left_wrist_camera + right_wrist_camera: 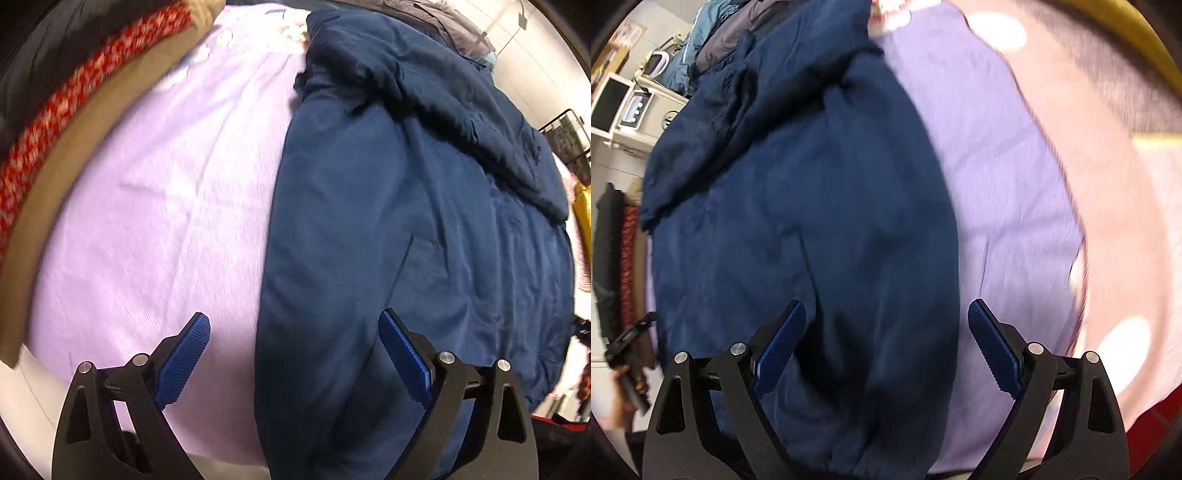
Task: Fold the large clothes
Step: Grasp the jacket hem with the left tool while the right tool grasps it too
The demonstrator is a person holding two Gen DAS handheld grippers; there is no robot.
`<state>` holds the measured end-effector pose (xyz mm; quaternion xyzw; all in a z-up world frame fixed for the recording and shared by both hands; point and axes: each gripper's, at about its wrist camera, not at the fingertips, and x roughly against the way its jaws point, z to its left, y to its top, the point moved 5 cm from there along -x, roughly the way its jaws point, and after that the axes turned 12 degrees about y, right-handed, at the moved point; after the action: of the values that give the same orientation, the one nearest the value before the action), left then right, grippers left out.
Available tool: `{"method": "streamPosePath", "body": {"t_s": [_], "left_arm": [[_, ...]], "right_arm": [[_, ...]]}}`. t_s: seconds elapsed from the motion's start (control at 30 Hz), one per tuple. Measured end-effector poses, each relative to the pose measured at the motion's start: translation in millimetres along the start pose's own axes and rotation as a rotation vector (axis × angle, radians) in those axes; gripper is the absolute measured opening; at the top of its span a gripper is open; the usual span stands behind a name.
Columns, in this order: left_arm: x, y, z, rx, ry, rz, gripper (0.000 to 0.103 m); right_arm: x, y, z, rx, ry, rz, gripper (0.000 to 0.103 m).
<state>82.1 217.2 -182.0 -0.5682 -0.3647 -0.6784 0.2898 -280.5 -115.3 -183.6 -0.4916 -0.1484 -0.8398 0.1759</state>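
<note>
A large navy blue garment point(406, 221) lies spread on a lilac sheet point(166, 203), with a folded-over part near its top. My left gripper point(293, 325) is open and empty, hovering over the garment's left edge near its lower end. In the right wrist view the same navy garment point(794, 203) lies on the lilac sheet point(997, 184). My right gripper point(886, 314) is open and empty, over the garment's right edge near its lower end. The left gripper shows at the far left of the right wrist view point(628, 339).
Stacked folded clothes, red patterned point(62, 110), tan and black, lie left of the sheet. Grey and teal garments point(713, 33) are piled beyond the navy one. A pink spotted blanket point(1126, 203) lies right of the sheet. White shelves with devices point(624, 103) stand at back left.
</note>
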Motion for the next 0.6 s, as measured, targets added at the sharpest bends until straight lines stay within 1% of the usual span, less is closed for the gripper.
{"method": "streamPosePath", "body": {"t_s": [0.13, 0.23, 0.27, 0.33, 0.43, 0.5, 0.57, 0.6], "left_arm": [[-4, -25, 1, -0.007, -0.050, 0.046, 0.089], [-9, -43, -1, -0.019, -0.092, 0.096, 0.082], [-9, -50, -1, -0.023, -0.110, 0.109, 0.080], [-11, -64, 2, -0.017, -0.141, 0.126, 0.077], [-17, -79, 7, 0.001, -0.182, 0.158, 0.074], [-22, -93, 14, 0.017, -0.204, 0.179, 0.074], [-24, -100, 19, 0.039, -0.230, 0.187, 0.073], [-26, -99, 20, 0.049, -0.238, 0.187, 0.073]], "right_arm": [[-1, -30, -12, -0.043, 0.036, 0.030, 0.089], [0, -43, -11, -0.049, 0.085, 0.050, 0.088], [-1, -47, -10, -0.045, 0.093, 0.054, 0.084], [-2, -51, -8, -0.050, 0.112, 0.058, 0.082], [-4, -49, -4, -0.074, 0.141, 0.058, 0.078], [-3, -51, -12, -0.097, 0.163, 0.070, 0.078], [-7, -52, -18, -0.123, 0.183, 0.091, 0.078], [-10, -53, -19, -0.140, 0.199, 0.100, 0.078]]}}
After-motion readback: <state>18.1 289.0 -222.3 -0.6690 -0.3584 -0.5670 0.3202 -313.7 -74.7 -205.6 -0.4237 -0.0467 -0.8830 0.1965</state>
